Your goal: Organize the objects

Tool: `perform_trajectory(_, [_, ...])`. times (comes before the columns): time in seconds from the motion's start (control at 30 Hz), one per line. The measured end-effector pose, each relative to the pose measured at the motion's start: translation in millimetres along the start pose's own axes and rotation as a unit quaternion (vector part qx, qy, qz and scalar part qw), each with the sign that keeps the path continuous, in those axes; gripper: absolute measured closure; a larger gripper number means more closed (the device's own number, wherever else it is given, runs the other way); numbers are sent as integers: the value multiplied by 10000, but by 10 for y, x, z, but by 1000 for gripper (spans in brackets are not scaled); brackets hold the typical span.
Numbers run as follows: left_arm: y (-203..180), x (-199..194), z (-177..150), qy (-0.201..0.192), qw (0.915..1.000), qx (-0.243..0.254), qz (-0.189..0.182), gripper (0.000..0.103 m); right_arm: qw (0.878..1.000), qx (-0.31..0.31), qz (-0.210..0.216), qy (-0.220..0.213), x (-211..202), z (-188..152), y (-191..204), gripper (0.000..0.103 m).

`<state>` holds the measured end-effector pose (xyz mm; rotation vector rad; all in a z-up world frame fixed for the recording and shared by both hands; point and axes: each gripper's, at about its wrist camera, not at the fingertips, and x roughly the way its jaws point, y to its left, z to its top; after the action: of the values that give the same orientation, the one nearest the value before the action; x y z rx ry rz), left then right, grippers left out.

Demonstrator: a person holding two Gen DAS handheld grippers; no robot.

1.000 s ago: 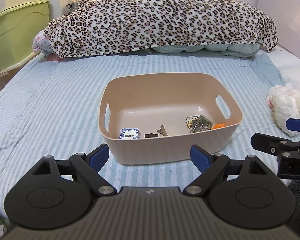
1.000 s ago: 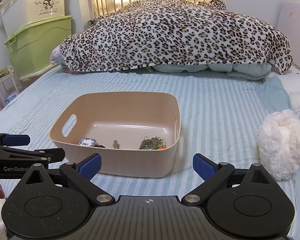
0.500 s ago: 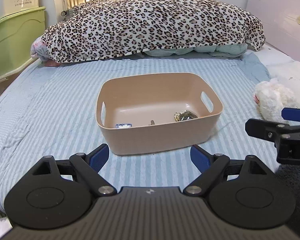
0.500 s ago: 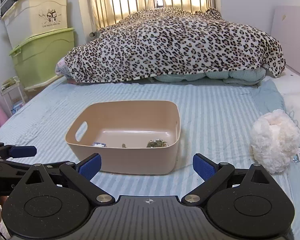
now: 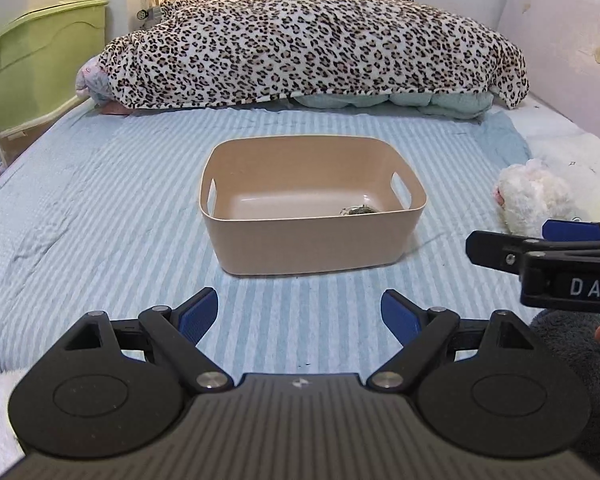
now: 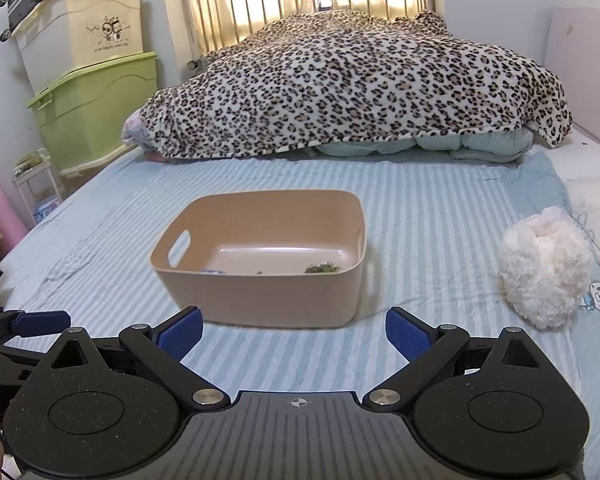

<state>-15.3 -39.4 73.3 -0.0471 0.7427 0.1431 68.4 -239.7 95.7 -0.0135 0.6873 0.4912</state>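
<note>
A beige plastic bin (image 5: 312, 240) with side handles sits mid-bed on the blue striped sheet; it also shows in the right wrist view (image 6: 260, 292). Small items lie on its floor, mostly hidden by its near wall: a greenish packet (image 5: 358, 211) (image 6: 322, 268) and a blue-white item (image 6: 214, 271). My left gripper (image 5: 300, 314) is open and empty, short of the bin. My right gripper (image 6: 292, 334) is open and empty, also short of the bin; it shows at the right edge of the left wrist view (image 5: 540, 248).
A white fluffy plush (image 6: 544, 268) (image 5: 534, 196) lies on the bed right of the bin. A leopard-print blanket (image 5: 312, 36) is heaped at the far end. Green and cream storage boxes (image 6: 92, 92) stand left of the bed. A wall panel (image 5: 568, 56) runs along the right.
Both grippers have drawn back from the bin and dropped lower, so it looks smaller and farther and its contents are mostly hidden behind the near wall. Both stay open and empty.
</note>
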Motion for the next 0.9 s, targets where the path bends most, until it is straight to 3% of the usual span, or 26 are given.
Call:
perform_trajectory(0.47, [3,-83,-91,98,9999,25,1,14,9994,-98,246,210,-109,-107,139,4])
perform_trajectory(0.9, [33,-125,-108,107,9999,-12,3,11,9996,-61,210,203,-154,-114,107,4])
